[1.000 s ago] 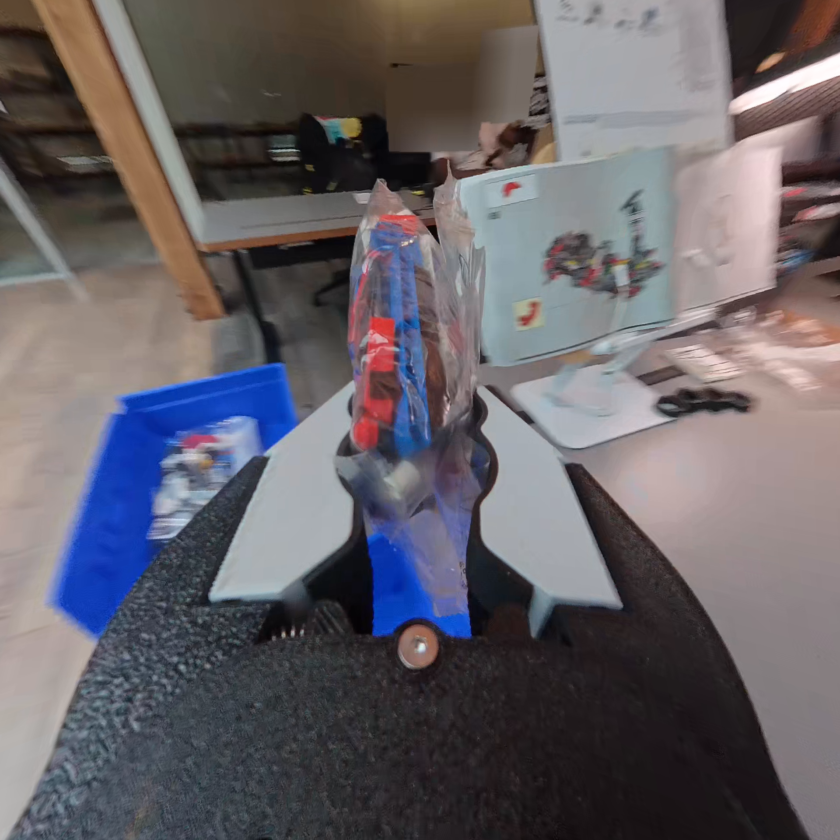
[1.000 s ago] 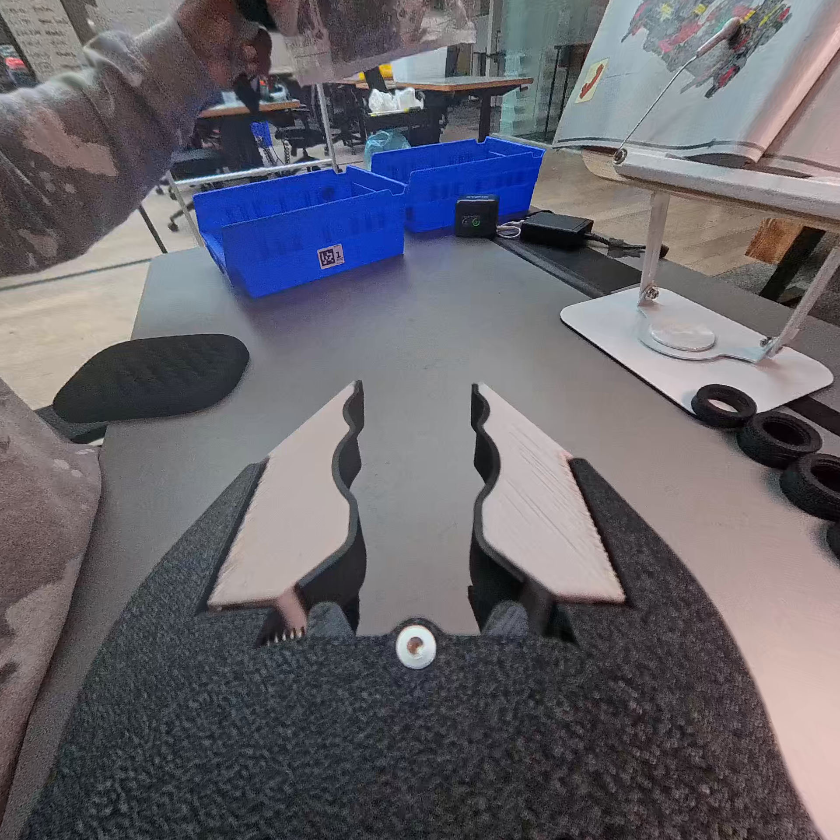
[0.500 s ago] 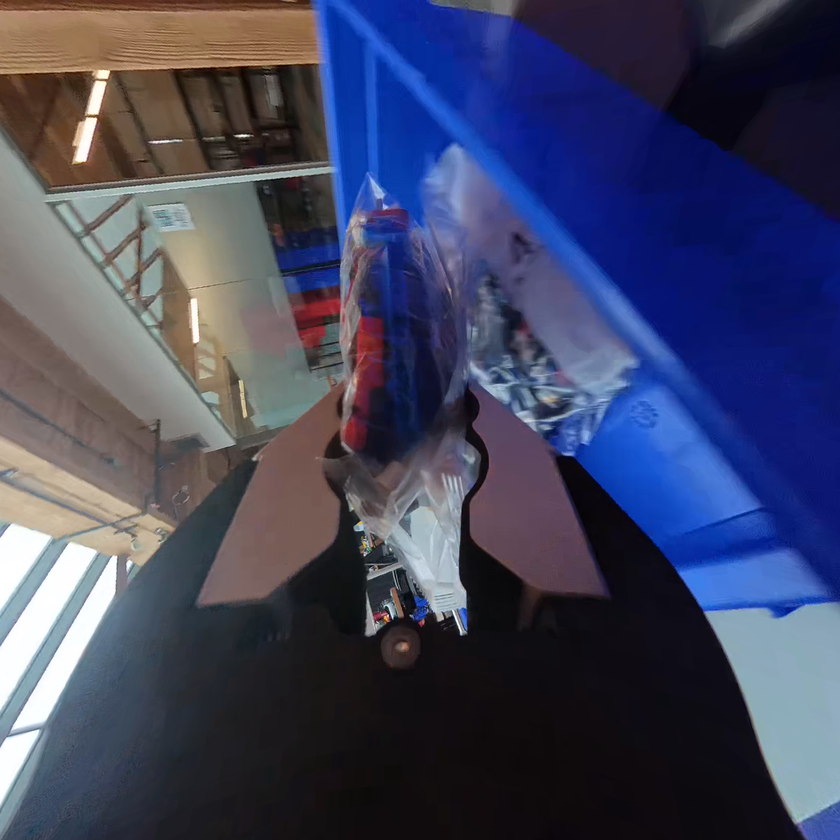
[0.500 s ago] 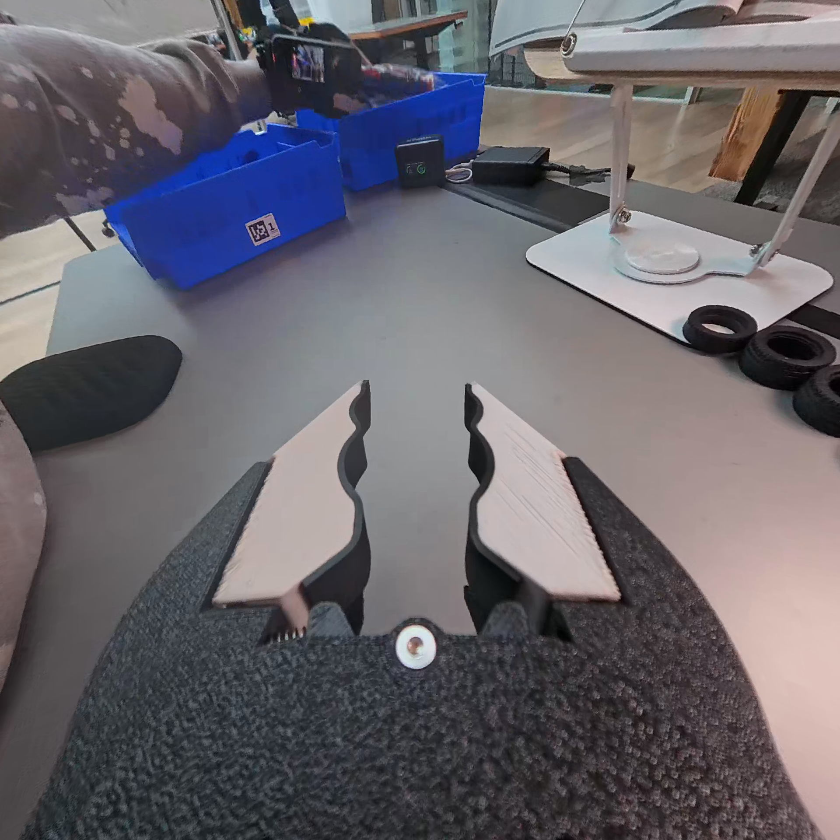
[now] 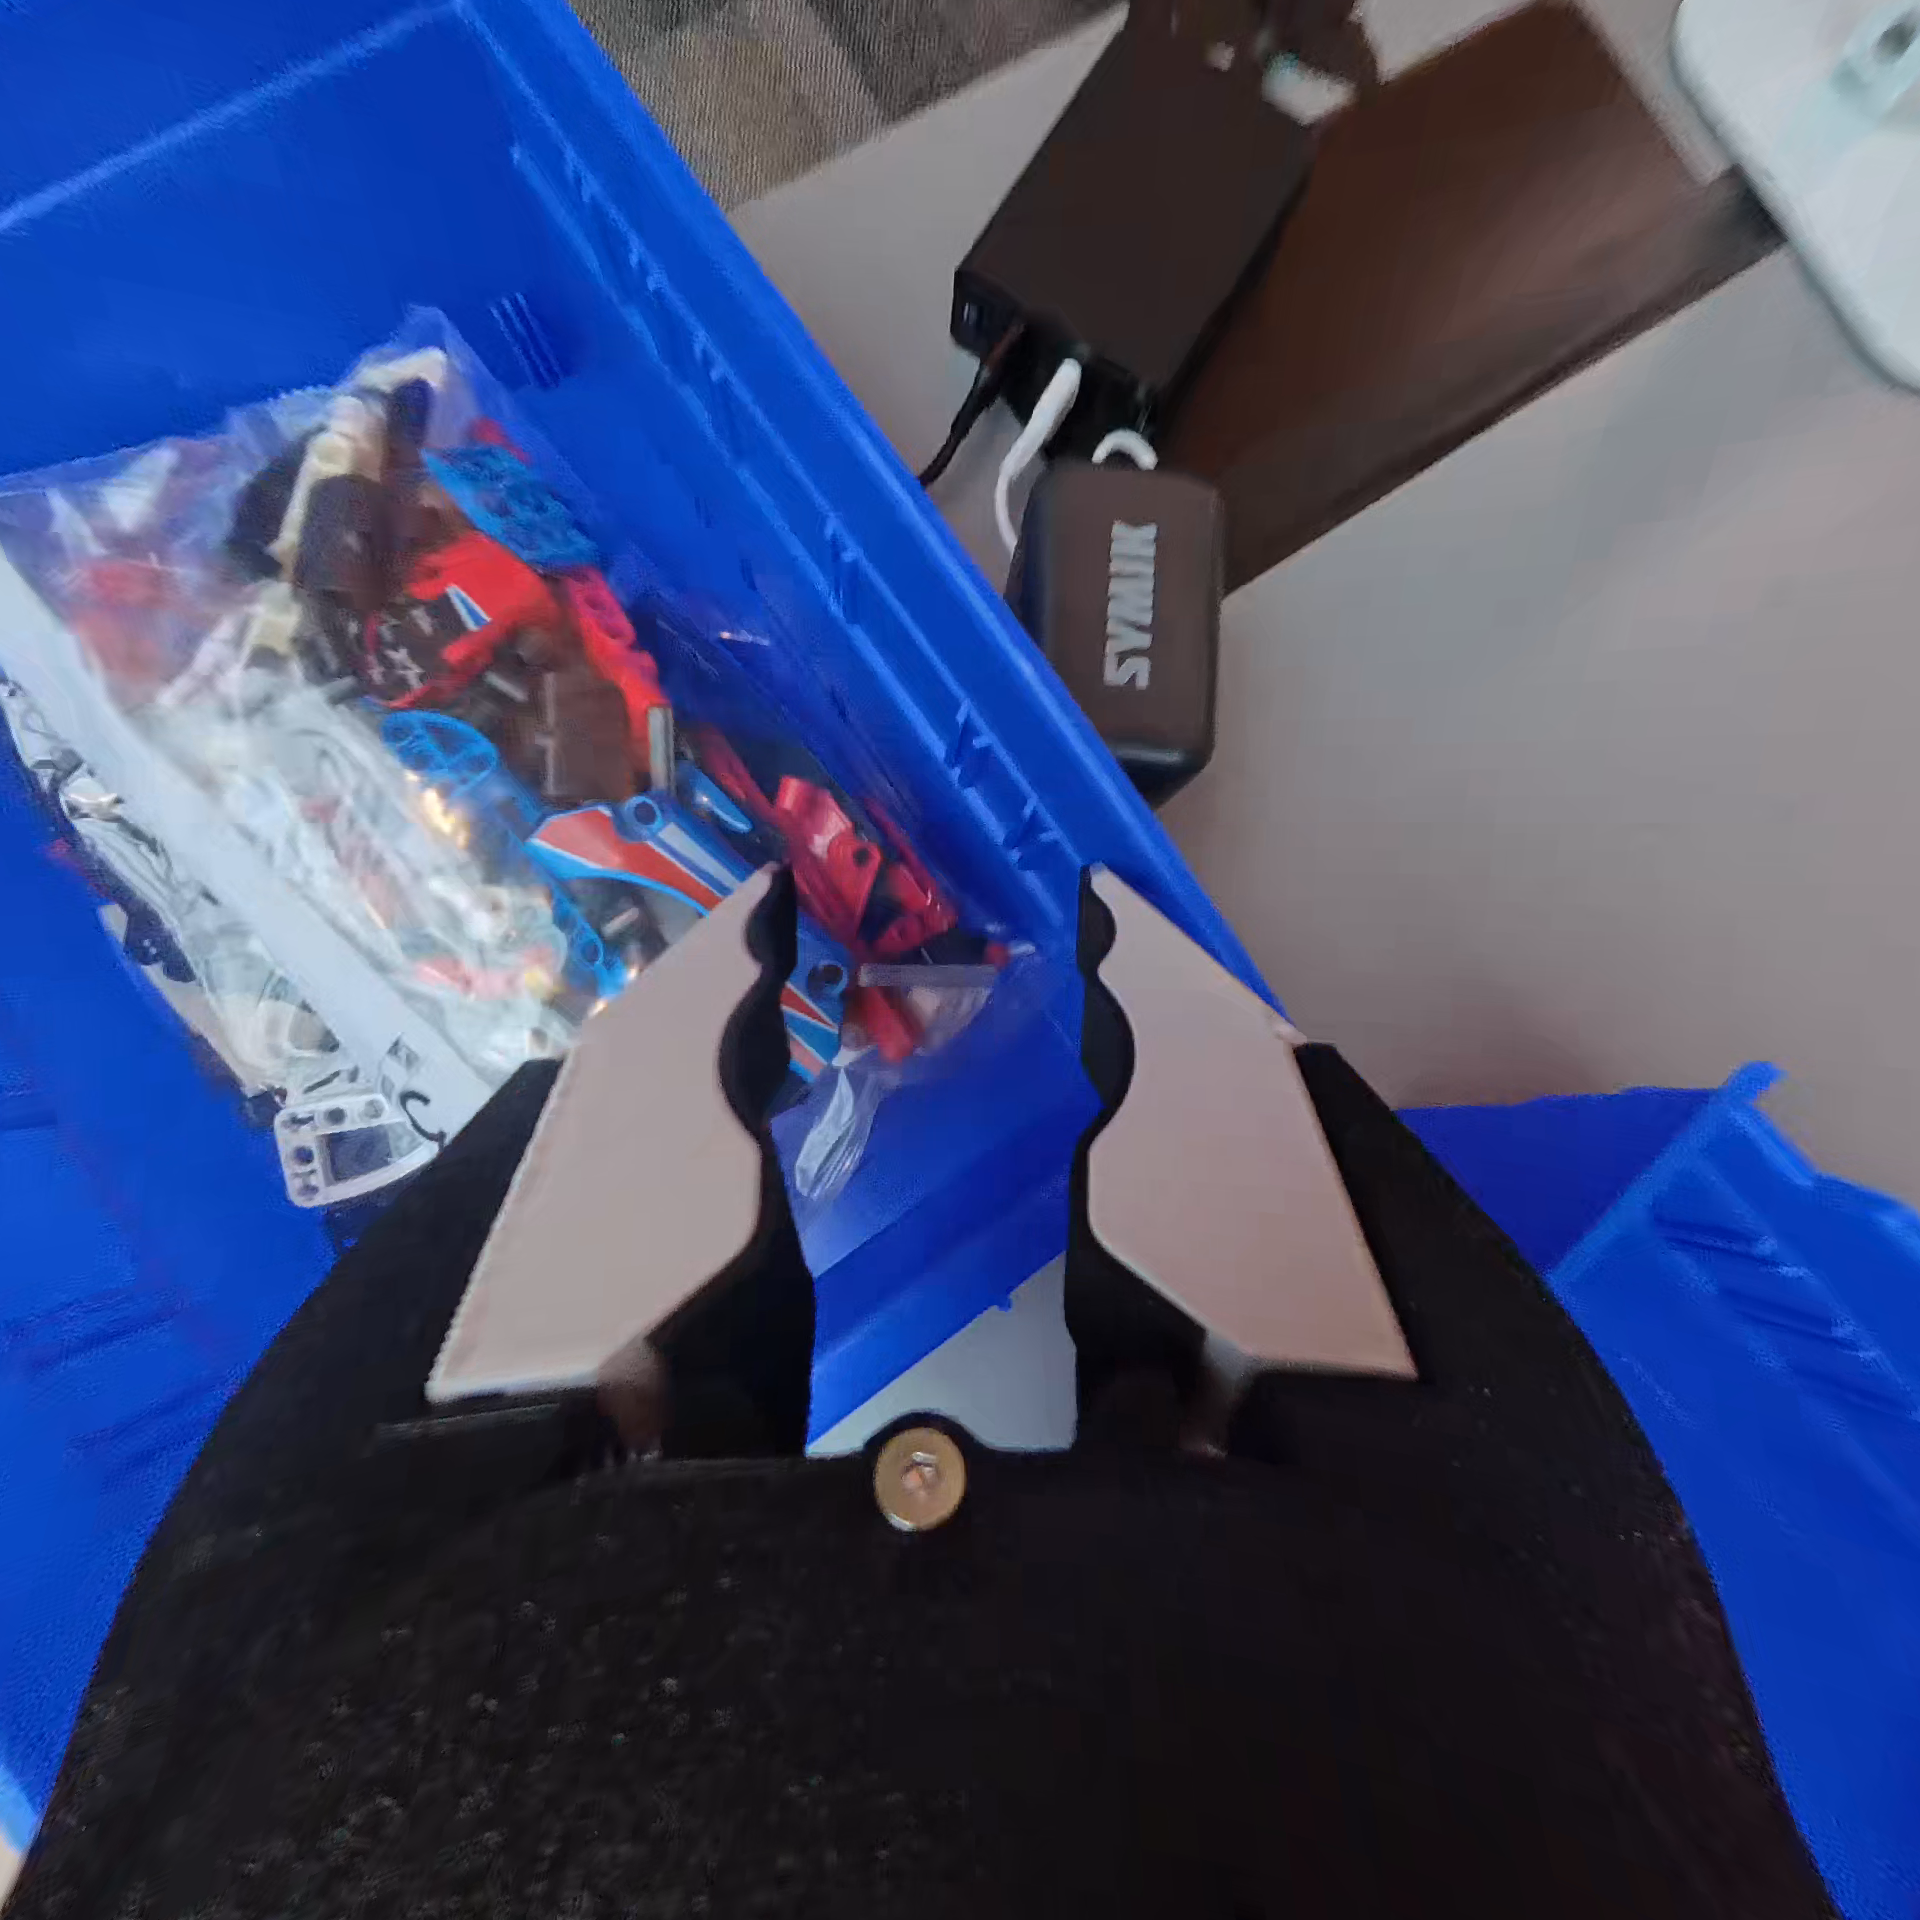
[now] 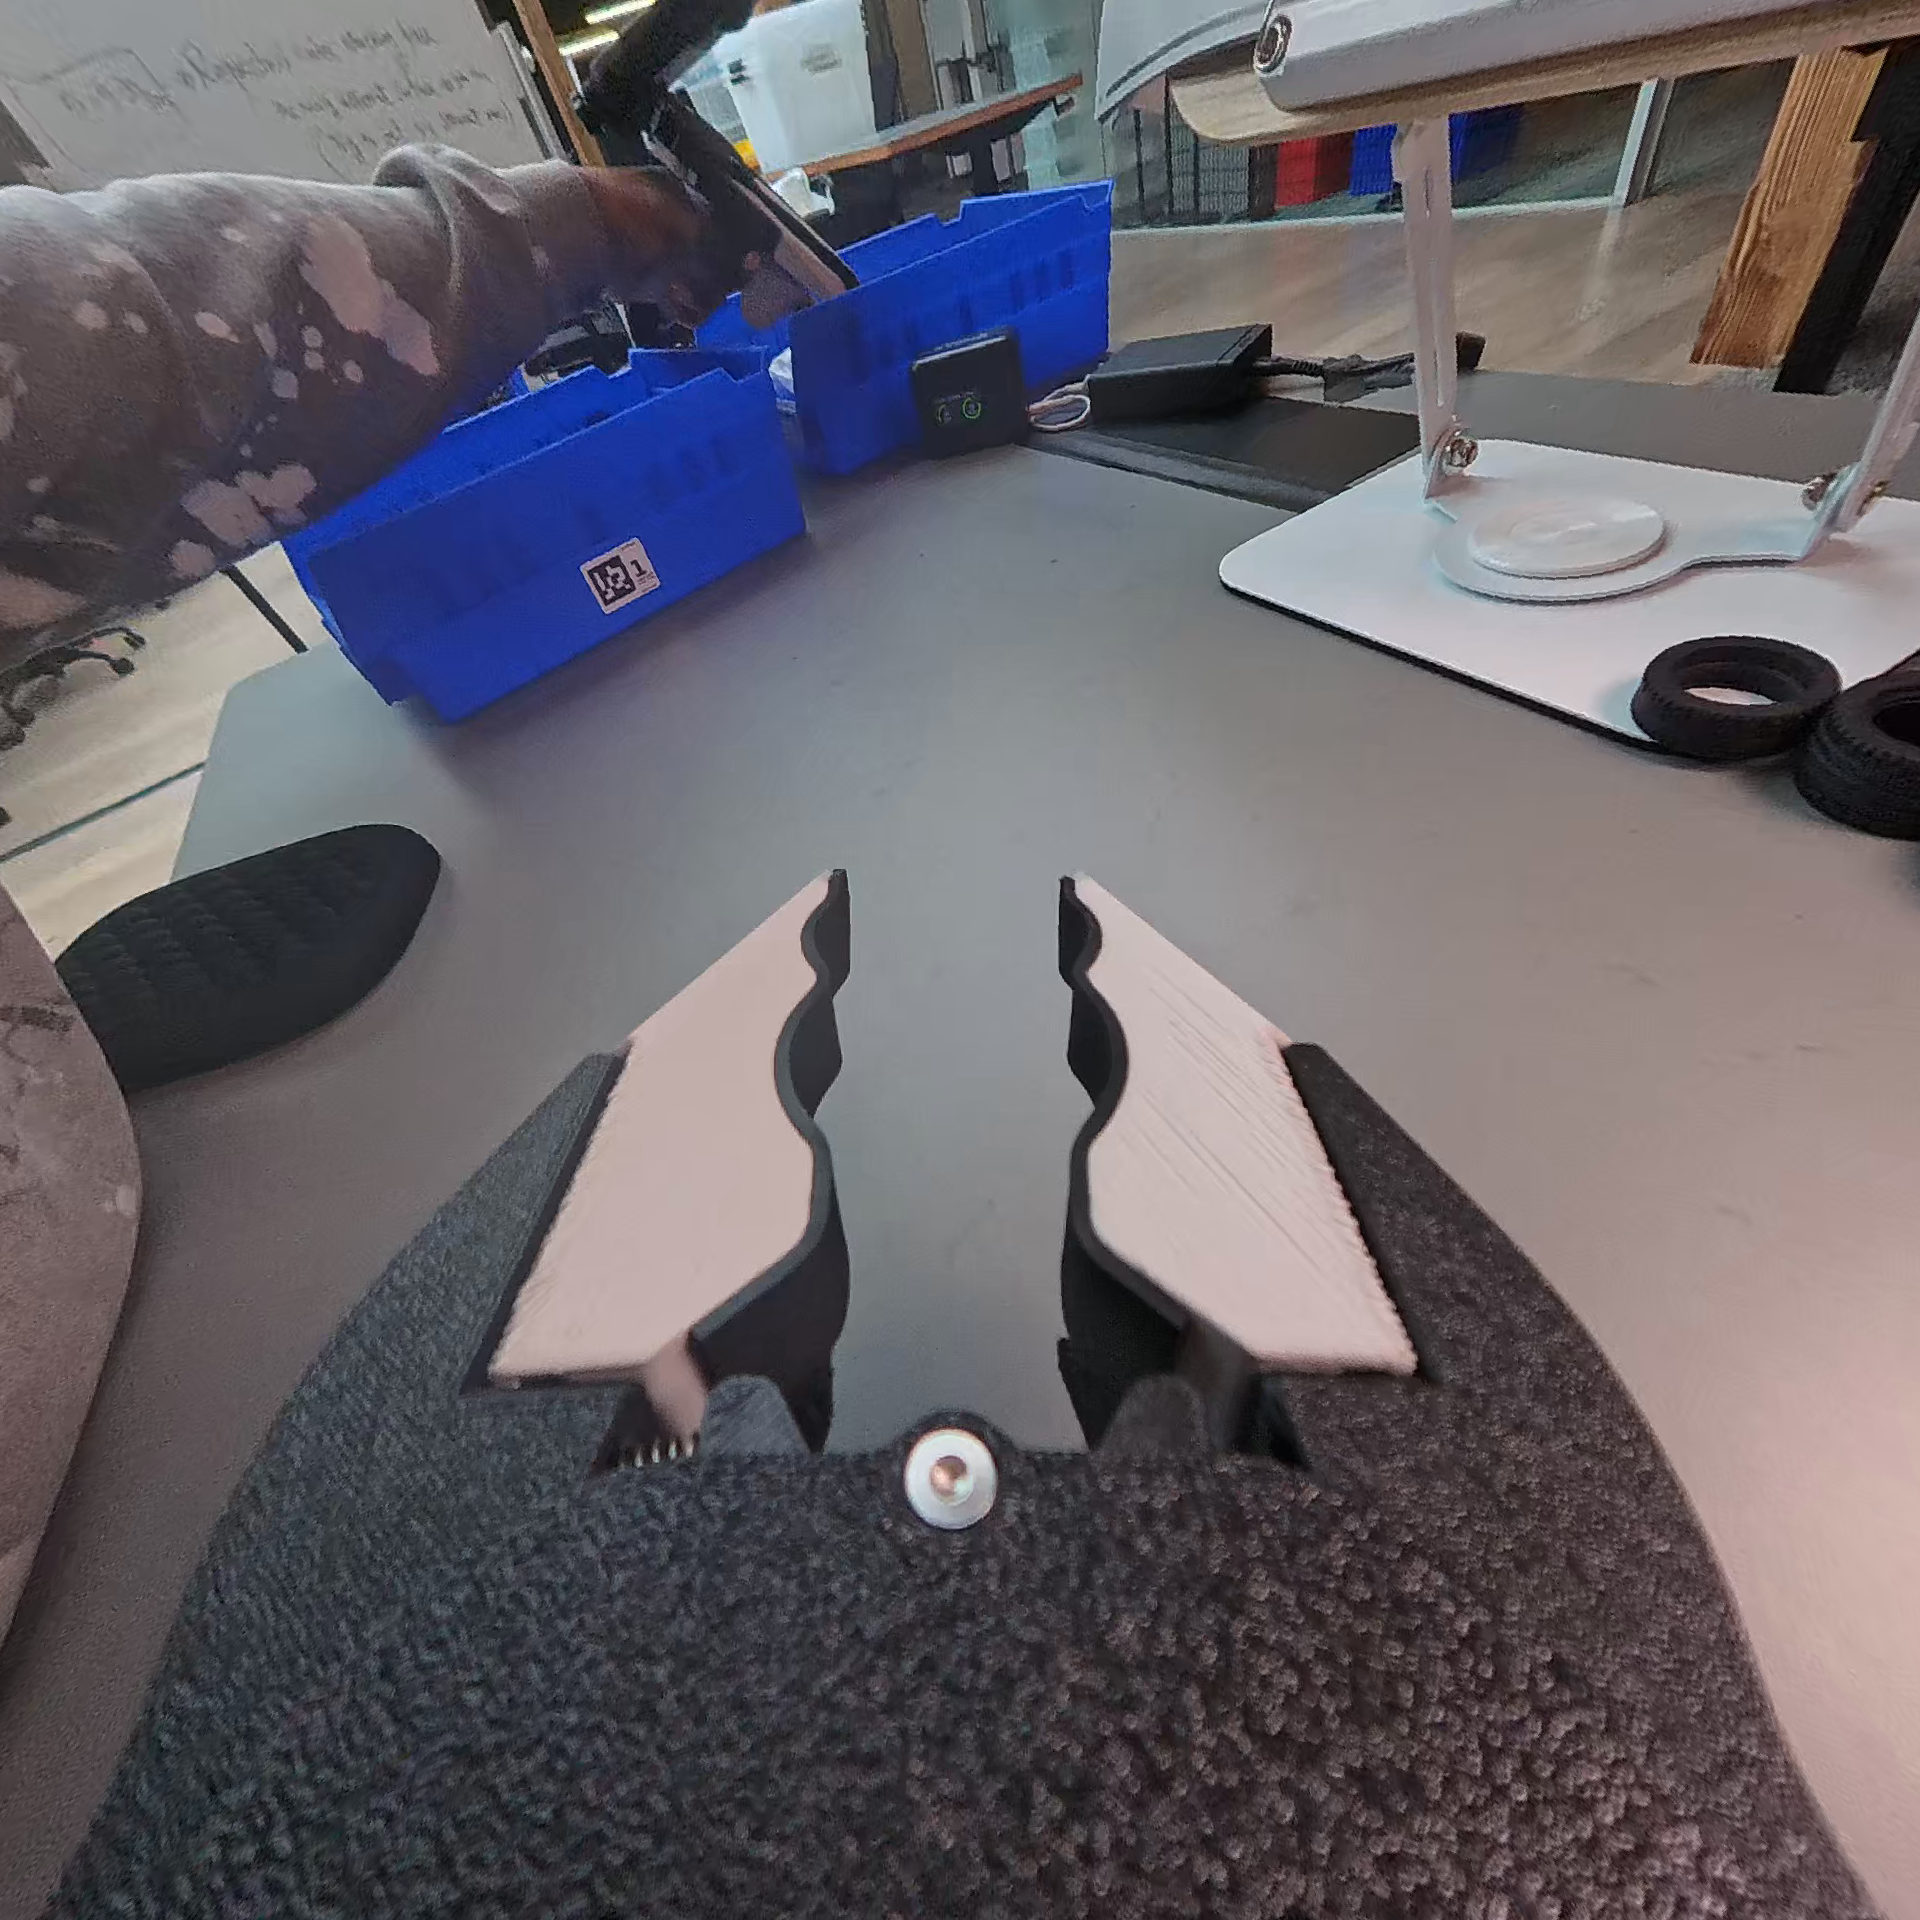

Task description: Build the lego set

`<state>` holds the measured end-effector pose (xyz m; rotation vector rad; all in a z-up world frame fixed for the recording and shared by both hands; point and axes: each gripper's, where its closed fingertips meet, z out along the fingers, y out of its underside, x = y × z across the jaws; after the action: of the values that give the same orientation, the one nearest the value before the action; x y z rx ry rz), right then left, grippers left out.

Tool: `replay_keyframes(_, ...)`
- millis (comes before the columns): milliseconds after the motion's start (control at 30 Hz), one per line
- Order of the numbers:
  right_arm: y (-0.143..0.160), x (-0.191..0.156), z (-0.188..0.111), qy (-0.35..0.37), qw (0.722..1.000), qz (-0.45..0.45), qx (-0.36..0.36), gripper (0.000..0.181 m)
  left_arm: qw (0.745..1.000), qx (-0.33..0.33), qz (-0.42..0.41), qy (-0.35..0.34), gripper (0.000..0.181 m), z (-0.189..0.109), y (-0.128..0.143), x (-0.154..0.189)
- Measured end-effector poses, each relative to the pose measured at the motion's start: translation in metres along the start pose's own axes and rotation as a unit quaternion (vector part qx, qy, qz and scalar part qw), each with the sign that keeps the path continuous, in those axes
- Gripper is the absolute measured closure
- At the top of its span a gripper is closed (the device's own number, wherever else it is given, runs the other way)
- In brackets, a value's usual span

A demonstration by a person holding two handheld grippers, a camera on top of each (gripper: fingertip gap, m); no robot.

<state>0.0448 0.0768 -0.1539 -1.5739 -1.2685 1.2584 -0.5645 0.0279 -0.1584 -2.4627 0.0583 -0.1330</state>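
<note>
Both claws empty, lego bag sitting in the blue bin

Left gripper [image 5: 930,894] has its fingers spread wide with nothing between them, hanging right over a clear bag of lego pieces [image 5: 499,748] (red, blue and dark bits) that lies inside the blue bin [image 5: 810,582], against its wall. Just past that wall, a small black box [image 5: 1132,613] with cables sits on the grey table [image 5: 1558,748]. Right gripper [image 6: 954,883] is also spread and empty, low over bare table, with black tyres [image 6: 1730,696] off to its right by the white stand base [image 6: 1538,582].
</note>
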Motion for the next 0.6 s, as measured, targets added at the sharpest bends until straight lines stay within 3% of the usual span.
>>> replay_keyframes(33, 0.001, 0.001, -0.001, 0.000, 1.000, 0.003, 0.000, 0.141, 0.999, 0.030, -0.018, 0.015, 0.124, -0.010, -0.009, 0.000)
replay_keyframes(133, 0.002, 0.007, -0.003, 0.001, 1.000, 0.021, 0.007, 0.141, 0.989, 0.127, -0.068, -0.011, 0.122, -0.042, -0.036, -0.022)
replay_keyframes(200, -0.001, 0.009, -0.002, 0.000, 0.999, 0.030, 0.014, 0.141, 0.981, 0.143, -0.103, -0.077, 0.128, -0.053, -0.036, -0.051)
replay_keyframes(267, -0.003, 0.011, 0.000, -0.001, 0.999, 0.033, 0.019, 0.142, 0.981, 0.106, -0.121, -0.111, 0.130, -0.047, -0.023, -0.066)
replay_keyframes(400, -0.002, 0.008, 0.006, -0.006, 0.999, 0.030, 0.014, 0.142, 0.980, -0.042, -0.113, -0.156, 0.140, -0.008, 0.022, -0.076)
replay_keyframes(600, -0.003, 0.006, 0.007, -0.007, 0.999, 0.029, 0.015, 0.142, 0.977, -0.031, -0.102, -0.183, 0.144, 0.010, 0.016, -0.080)
